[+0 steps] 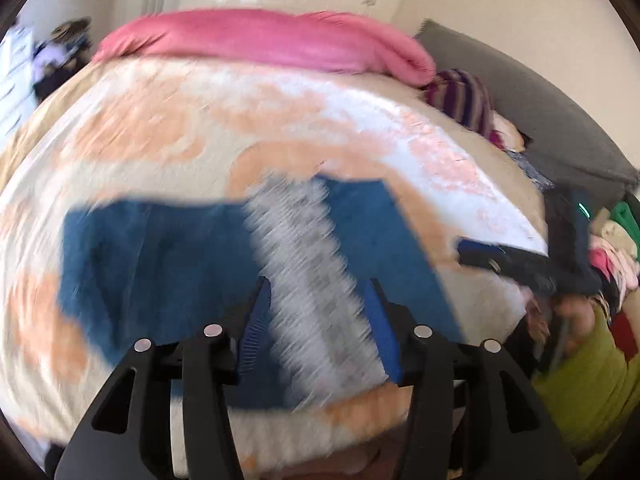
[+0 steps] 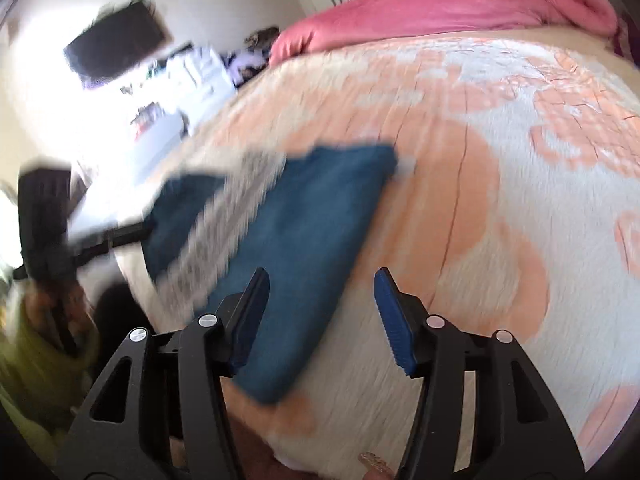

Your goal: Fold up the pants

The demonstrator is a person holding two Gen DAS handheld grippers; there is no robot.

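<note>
Teal pants lie flat on the bed, already folded down into a compact block with a grey patterned band crossing them. Landmark for everything: the pink duvet heaped at the far end of the bed. The pants sit at the near end, well apart from the duvet, close to the bed edge nearest both tongs.

Left gripper: jaws apart, nothing pinched. The band runs up between the blue pads in the left wrist view, but the pads do not press on it; the tongs look to hang above the cloth.

Right gripper: jaws apart too, empty. Pants pass under its left pad; the gap itself shows mostly bare bedspread.

Key relation: in the right wrist view the block's long axis runs diagonally, near end by the tongs, far corner pointing toward the duvet. From the left gripper the pants lie straight ahead and to its left; from the right gripper they lie ahead-left. So the left gripper is more squarely over the pants, and the right sits off their edge on the side away from the left gripper.

Heavy motion blur; fold layers and edges cannot be counted. Judgement: fold looks nearly done or done, both tongs released.
</note>
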